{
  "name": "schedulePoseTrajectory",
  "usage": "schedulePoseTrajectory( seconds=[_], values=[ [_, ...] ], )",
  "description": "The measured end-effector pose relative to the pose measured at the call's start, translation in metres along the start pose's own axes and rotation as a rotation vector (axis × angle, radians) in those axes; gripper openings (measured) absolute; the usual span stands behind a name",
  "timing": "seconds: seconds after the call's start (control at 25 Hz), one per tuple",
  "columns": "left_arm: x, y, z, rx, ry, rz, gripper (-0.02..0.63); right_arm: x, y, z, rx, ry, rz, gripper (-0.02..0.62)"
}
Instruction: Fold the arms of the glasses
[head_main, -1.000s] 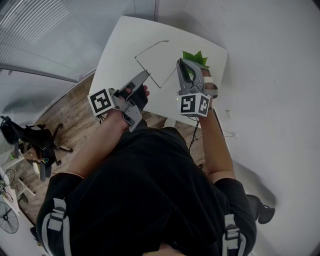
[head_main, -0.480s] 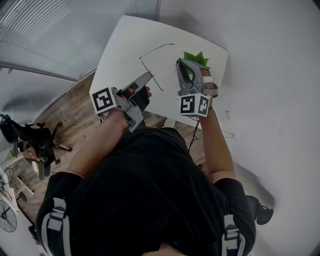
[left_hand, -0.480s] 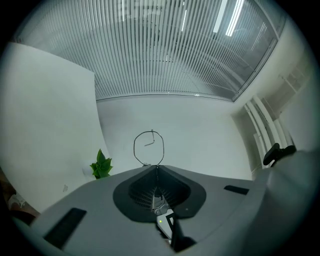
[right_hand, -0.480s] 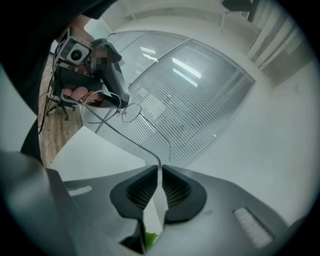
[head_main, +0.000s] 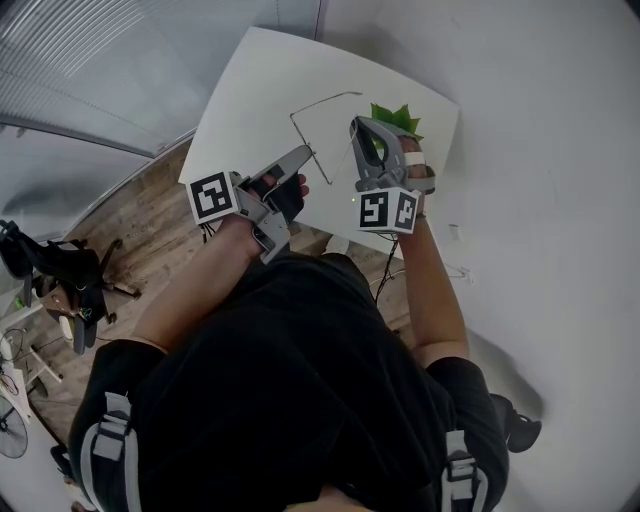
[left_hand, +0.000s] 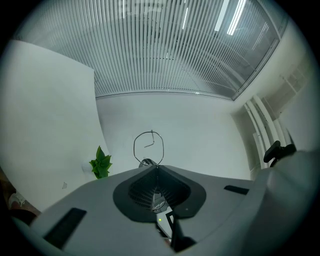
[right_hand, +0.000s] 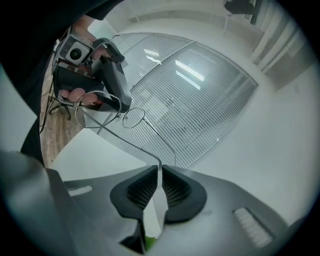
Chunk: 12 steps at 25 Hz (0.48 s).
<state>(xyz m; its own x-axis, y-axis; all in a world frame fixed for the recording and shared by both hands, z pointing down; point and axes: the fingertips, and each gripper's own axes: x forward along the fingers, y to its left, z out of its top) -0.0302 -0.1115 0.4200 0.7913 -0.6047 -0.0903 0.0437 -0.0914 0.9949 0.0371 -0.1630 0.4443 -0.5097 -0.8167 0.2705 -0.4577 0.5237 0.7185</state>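
My L gripper (head_main: 303, 155) (left_hand: 156, 168) is pressed shut on the front of the glasses (head_main: 320, 102) (left_hand: 148, 147) (right_hand: 132, 118), and one round rim stands just above the jaw tips. The glasses are in the air over the white table (head_main: 255, 85), between both tools. One thin arm (right_hand: 135, 145) runs to the R side. There my R gripper (head_main: 358, 125) (right_hand: 160, 170) pinches its end, jaws almost together. A small green plant (head_main: 395, 118) (left_hand: 101, 162) is just behind the R gripper.

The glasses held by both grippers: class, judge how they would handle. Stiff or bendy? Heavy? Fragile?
The glasses look thin-wired, so probably very light. The long arm in the right gripper would likely flex if pushed hard. The left gripper clamps the thin-rimmed front; its lens seems fragile.
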Motion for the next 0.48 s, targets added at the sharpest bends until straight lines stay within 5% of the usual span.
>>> schedulePoseTrajectory(
  seconds=[0.48],
  values=[
    [0.001,-0.003,-0.004,-0.011,0.028,-0.007,0.014,0.007,0.007,0.017,-0.038,-0.035,0.032,0.039]
  ],
)
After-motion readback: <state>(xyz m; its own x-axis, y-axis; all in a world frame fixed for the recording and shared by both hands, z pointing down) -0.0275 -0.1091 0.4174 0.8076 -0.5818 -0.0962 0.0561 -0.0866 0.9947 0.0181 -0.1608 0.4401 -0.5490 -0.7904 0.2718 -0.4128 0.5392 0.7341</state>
